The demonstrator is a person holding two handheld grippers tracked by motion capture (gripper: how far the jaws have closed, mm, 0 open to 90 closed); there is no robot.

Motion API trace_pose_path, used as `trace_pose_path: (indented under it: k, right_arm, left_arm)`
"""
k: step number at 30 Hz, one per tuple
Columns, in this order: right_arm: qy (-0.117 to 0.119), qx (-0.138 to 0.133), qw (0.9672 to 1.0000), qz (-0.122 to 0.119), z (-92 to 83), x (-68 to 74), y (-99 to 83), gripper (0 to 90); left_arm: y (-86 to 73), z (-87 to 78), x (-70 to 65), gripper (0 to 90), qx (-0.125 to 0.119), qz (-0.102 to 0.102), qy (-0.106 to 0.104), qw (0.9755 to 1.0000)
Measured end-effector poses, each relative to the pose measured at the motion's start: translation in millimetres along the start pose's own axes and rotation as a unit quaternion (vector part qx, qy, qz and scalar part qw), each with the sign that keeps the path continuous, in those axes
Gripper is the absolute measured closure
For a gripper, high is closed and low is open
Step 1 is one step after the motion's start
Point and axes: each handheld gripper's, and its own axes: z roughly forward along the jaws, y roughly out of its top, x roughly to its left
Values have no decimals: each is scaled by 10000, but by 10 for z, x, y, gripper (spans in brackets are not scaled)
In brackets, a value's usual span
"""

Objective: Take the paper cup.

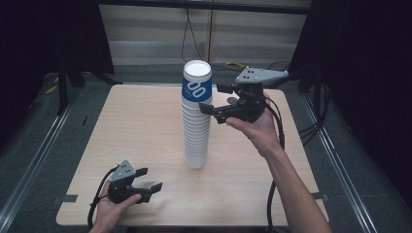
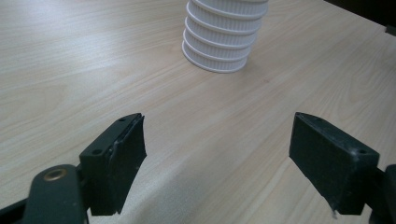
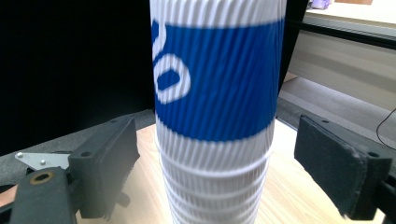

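We find the left gripper (image 1: 146, 180) low over the near left part of the table (image 1: 136, 126), held in a hand (image 1: 112, 206). Its two black, blocky jaws stand spread with nothing between them; in the left gripper view the pads are flat, matte slabs above bare tabletop. The table is a pale wood-grain board with rounded corners, smooth and lightly streaked.

At the middle of the table stands the stack of cups (image 1: 197, 116), a tall, upright column of nested paper cups. Their walls are white and finely ribbed, and the rolled rims form close rings down the column. The top cup (image 3: 217, 74) carries a broad blue band with white looped markings.

To the right of the stack, we note the right gripper (image 1: 214, 99), raised to the height of the upper cups and held in the other hand (image 1: 260, 128), with a grey three-cornered plate on top. Its jaws stand wide, one on each side of the stack, and its pads are clear of the ribbed wall.
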Motion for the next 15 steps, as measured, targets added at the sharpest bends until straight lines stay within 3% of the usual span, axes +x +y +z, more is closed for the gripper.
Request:
trace_pose_path:
  k: [15]
  right_arm:
    - [107,-73,9999,-60,205,-20,254,139]
  left_arm:
    - [-6,10,-6,187,76,36,31,10000]
